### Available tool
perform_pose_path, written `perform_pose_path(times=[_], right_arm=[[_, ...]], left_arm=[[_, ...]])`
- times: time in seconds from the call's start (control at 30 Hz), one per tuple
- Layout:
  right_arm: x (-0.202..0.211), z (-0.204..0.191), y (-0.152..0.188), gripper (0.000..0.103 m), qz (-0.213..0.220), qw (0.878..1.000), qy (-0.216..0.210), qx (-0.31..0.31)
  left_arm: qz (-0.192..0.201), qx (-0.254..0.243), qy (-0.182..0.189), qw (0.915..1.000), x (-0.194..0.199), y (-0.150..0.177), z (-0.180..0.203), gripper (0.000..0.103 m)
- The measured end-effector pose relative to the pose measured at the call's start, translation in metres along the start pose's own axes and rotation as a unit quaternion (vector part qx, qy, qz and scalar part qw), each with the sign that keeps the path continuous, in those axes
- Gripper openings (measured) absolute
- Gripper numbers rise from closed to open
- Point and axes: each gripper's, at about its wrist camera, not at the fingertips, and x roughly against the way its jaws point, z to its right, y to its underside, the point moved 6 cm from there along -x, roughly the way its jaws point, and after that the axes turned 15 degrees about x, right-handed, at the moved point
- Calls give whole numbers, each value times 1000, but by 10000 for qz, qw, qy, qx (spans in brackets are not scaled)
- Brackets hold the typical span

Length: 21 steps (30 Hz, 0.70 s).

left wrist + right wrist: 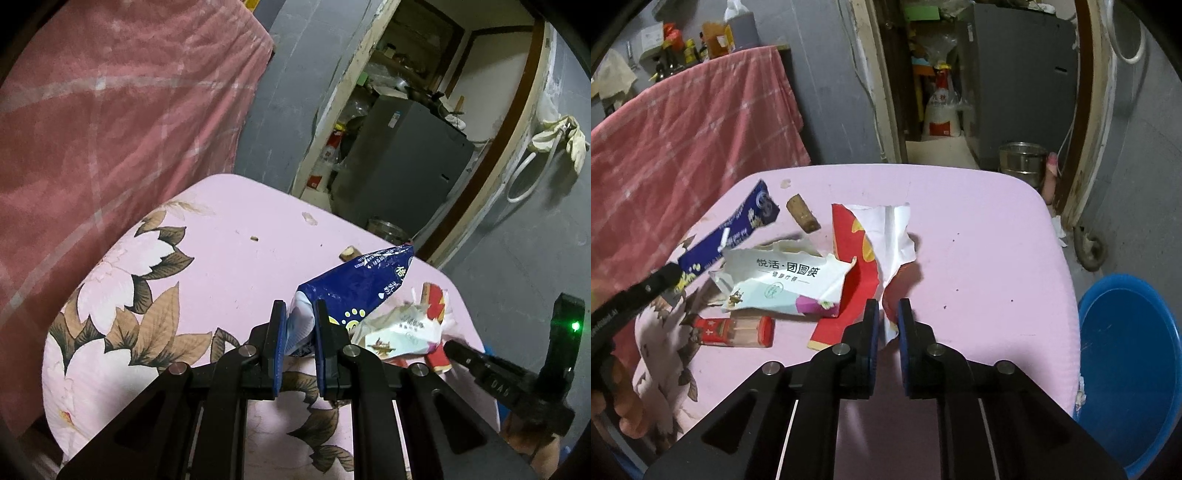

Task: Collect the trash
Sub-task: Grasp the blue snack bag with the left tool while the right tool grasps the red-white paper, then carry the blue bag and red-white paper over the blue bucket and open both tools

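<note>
Trash lies on a pink flowered tabletop (221,266). My left gripper (299,317) is shut on the white end of a blue snack bag (362,280), which slants up to the right; the bag (738,229) also shows at the left of the right wrist view. My right gripper (886,314) is shut on the torn lower edge of a red-and-white paper wrapper (886,236). Beside it lie a white chopstick sleeve (783,284), a red-capped clear tube (735,330) and a cork (802,214). The right gripper's body (517,384) shows at the right of the left wrist view.
A blue plastic basin (1130,373) stands on the floor right of the table (997,258). A pink checked cloth (110,129) hangs behind on the left. Beyond an open doorway are a grey cabinet (399,162) and a metal pot (1023,158). Small crumbs (254,239) dot the tabletop.
</note>
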Motion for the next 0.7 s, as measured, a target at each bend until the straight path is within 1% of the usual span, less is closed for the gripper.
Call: perform_pose_path(times=[0.1, 0.3, 0.37, 0.57, 0.7], right_arm=[[7, -4, -1, 2, 151, 9997, 136, 168], [38, 1, -4, 1, 675, 9942, 730, 413], [50, 3, -6, 1, 844, 9912, 911, 456], [100, 17, -8, 1, 1511, 9755, 1552, 384], [144, 36, -2, 1, 2005, 9576, 2054, 249]], left_arm=[[161, -28, 28, 9999, 6, -3, 5, 11], [501, -224, 208, 9983, 19, -3, 28, 11], [548, -290, 278, 9977, 22, -2, 37, 11], [758, -519, 576, 9941, 29, 6, 76, 11], [902, -663, 913, 9895, 32, 19, 116, 11]])
